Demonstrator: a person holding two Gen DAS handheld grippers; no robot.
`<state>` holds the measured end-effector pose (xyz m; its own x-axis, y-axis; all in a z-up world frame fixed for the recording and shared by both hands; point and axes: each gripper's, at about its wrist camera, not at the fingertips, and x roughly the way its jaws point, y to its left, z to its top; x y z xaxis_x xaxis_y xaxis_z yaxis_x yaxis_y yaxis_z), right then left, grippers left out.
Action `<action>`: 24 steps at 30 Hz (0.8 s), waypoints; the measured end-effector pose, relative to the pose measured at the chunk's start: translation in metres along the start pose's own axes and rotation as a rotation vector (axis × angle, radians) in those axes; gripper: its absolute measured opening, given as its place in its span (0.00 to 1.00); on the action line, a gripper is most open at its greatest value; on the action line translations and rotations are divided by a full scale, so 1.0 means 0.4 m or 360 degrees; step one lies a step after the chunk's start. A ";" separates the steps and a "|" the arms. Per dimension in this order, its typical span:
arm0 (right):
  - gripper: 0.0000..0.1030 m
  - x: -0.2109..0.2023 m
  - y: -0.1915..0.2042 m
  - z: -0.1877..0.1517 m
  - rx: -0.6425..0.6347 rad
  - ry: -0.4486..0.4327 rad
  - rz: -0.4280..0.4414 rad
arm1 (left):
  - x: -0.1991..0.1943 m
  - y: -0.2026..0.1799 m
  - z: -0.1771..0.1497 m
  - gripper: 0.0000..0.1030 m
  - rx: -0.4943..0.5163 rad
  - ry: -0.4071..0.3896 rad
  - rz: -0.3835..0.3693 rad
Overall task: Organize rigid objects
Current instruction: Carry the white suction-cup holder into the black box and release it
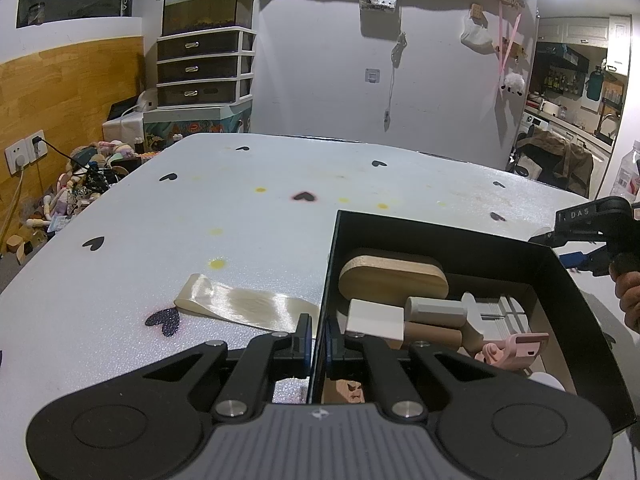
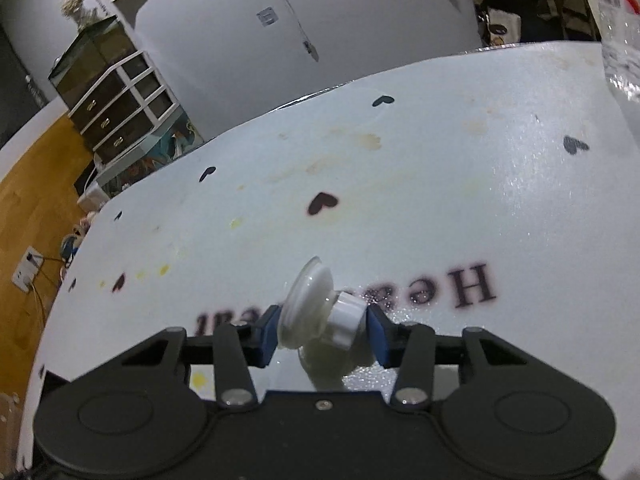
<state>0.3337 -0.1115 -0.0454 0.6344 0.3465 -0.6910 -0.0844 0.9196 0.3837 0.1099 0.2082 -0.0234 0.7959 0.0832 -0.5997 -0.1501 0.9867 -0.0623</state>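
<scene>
My left gripper (image 1: 319, 336) is shut on the near left wall of a black box (image 1: 440, 229). Inside the box lie an oval wooden block (image 1: 392, 280), a white block (image 1: 374, 318), a pale cylinder (image 1: 436, 308), a brown rod (image 1: 434, 334), a white slotted piece (image 1: 500, 316) and a pink piece (image 1: 516, 350). My right gripper (image 2: 324, 334) is shut on a white suction-cup piece (image 2: 310, 308), its pads pressing the disc side and the knob, just above the white table (image 2: 400, 200). In the left wrist view the right gripper (image 1: 556, 248) sits beyond the box's far right corner.
A cream ribbon (image 1: 240, 304) lies flat on the table left of the box. A person's hand (image 1: 628, 296) holds the right gripper. A clear plastic bottle (image 2: 620, 40) stands at the table's far right. Drawers (image 1: 204, 68) and clutter stand off the table to the left.
</scene>
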 end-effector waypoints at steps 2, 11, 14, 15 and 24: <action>0.45 -0.017 0.006 0.002 -0.0032 -0.0027 0.0003 | 0.000 0.001 0.000 0.06 0.0000 0.0000 0.0000; 0.42 -0.186 0.126 -0.010 -0.0455 -0.0171 0.0197 | 0.000 0.000 0.000 0.06 -0.0002 -0.0001 0.0001; 0.40 -0.239 0.182 -0.034 -0.0670 -0.0149 0.0257 | 0.000 0.000 0.000 0.06 -0.0002 0.0000 -0.0001; 0.40 -0.252 0.199 -0.042 -0.0734 -0.0135 0.0273 | 0.000 0.000 0.000 0.06 -0.0002 0.0000 -0.0001; 0.39 -0.284 0.309 -0.126 -0.1154 0.0044 0.0414 | 0.001 0.001 0.002 0.06 -0.0008 -0.0004 -0.0005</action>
<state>0.2126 -0.0277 0.0496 0.5067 0.5639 -0.6521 -0.7167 0.6959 0.0449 0.1104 0.2087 -0.0231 0.7979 0.0807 -0.5973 -0.1508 0.9862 -0.0682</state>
